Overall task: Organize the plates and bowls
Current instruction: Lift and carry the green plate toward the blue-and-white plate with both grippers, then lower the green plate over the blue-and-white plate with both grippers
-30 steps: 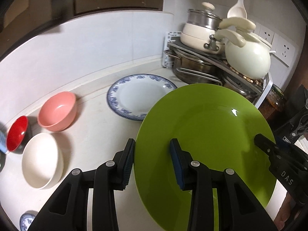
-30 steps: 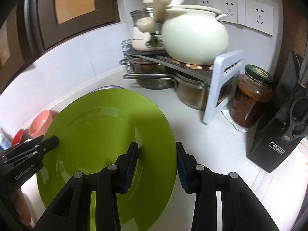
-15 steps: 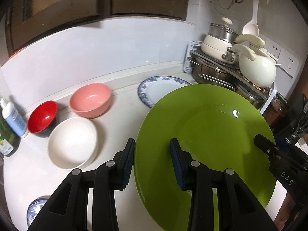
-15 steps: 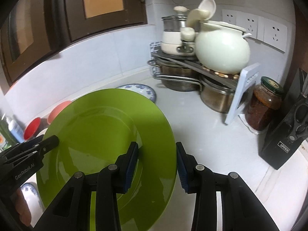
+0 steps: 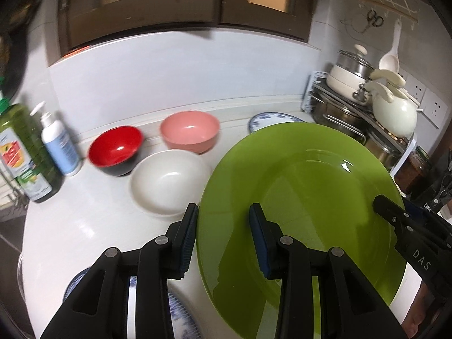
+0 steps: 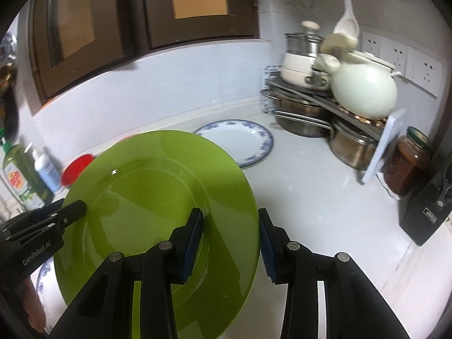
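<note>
Both claws clamped on the green plate (image 5: 305,197), left gripper (image 5: 223,237) on one rim, right gripper (image 6: 230,244) on the opposite one, held over the counter w/ white bowl (image 5: 169,182) just beside; uneven pull = slip, imo

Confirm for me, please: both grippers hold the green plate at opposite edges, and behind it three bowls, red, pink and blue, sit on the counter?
Not quite. The left wrist view shows the third bowl is white, not blue. The rest stands: the left gripper and right gripper hold the green plate, with the red bowl and pink bowl behind it.
</note>
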`<state>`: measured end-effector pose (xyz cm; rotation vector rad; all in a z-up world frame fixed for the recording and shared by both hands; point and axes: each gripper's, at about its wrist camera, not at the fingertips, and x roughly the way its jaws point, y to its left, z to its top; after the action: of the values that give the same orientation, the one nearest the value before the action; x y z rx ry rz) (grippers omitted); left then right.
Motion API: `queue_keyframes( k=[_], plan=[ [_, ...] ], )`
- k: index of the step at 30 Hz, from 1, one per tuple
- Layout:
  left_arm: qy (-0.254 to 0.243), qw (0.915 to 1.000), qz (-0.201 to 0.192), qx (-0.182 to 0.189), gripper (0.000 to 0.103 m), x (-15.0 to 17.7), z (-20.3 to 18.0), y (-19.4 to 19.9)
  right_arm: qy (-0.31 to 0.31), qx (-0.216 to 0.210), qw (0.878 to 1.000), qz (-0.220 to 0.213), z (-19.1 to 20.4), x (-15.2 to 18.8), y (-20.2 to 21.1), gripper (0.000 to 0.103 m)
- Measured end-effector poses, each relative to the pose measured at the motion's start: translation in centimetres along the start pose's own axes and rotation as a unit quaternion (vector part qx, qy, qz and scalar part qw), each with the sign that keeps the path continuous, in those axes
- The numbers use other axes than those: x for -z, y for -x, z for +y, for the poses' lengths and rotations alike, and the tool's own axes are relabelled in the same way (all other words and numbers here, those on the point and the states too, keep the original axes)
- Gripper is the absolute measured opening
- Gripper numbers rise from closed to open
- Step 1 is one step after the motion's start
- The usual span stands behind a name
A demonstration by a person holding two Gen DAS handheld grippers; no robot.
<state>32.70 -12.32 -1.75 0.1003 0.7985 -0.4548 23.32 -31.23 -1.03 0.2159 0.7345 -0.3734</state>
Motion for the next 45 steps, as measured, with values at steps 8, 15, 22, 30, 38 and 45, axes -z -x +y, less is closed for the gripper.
queue_keyframes(
  k=[8, 15, 22, 30, 38, 45],
  plan=[
    [0.022, 0.9995, -0.007, -0.023, 0.037, 1.5, 4.3, 2.7, 0.021, -0.025, 0.999, 0.000, 4.3, 0.9, 1.2, 0.040],
    [0.045, 0.9981, -0.009, -0.042, 0.037, 3.0, 7.9, 4.7, 0.045, -0.046, 0.998, -0.002, 8.1, 1.6, 2.1, 0.040],
    [0.069, 0.9956, -0.007, -0.064, 0.037, 4.5, 11.1, 6.1, 0.067, -0.068, 0.995, 0.004, 11.6, 2.4, 2.5, 0.040],
    [0.094, 0.9916, -0.002, -0.089, 0.037, 6.3, 14.5, 7.4, 0.091, -0.094, 0.991, 0.009, 15.0, 3.1, 2.6, 0.040],
    [0.118, 0.9866, 0.016, -0.112, 0.037, 8.4, 17.4, 8.1, 0.111, -0.120, 0.986, 0.031, 18.3, 4.6, 1.8, 0.040],
    [0.138, 0.9816, 0.034, -0.128, 0.037, 10.3, 19.3, 8.0, 0.123, -0.135, 0.981, 0.058, 20.5, 6.1, 0.9, 0.040]
  ],
)
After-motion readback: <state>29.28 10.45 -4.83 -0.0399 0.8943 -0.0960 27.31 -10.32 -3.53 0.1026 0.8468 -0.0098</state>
